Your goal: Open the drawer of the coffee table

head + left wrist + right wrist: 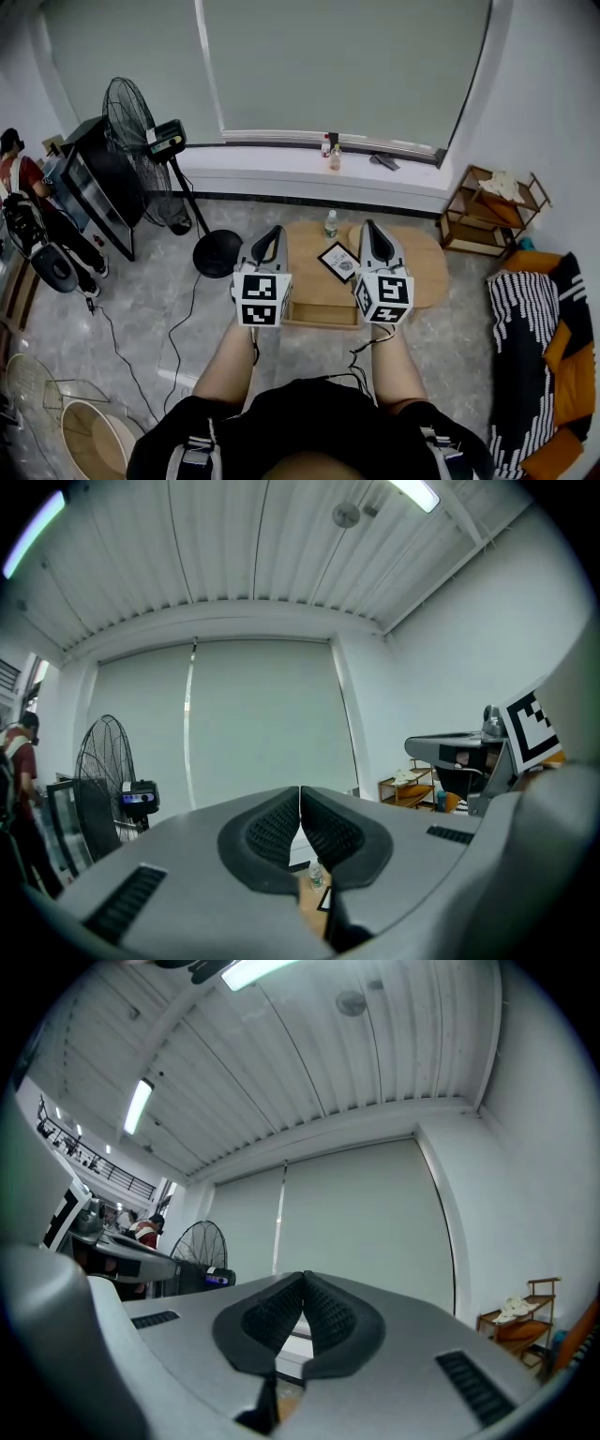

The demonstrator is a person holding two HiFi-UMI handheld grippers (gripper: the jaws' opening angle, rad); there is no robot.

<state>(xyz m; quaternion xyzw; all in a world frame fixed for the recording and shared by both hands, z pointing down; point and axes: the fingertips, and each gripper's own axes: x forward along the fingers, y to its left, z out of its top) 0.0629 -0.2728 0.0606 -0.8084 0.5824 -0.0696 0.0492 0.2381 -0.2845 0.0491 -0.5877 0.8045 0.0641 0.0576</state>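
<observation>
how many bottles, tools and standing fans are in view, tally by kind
bottles: 3 (one on the coffee table, two on the windowsill)
tools: 2 (left tool and right tool, both shut with nothing in them)
standing fans: 1
total: 6

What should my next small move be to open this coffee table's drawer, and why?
Probably lower the right gripper toward the near edge of the coffee table and part its fingers. It and the left gripper are both shut, empty and held well above the tabletop, not yet at the drawer front.
</observation>
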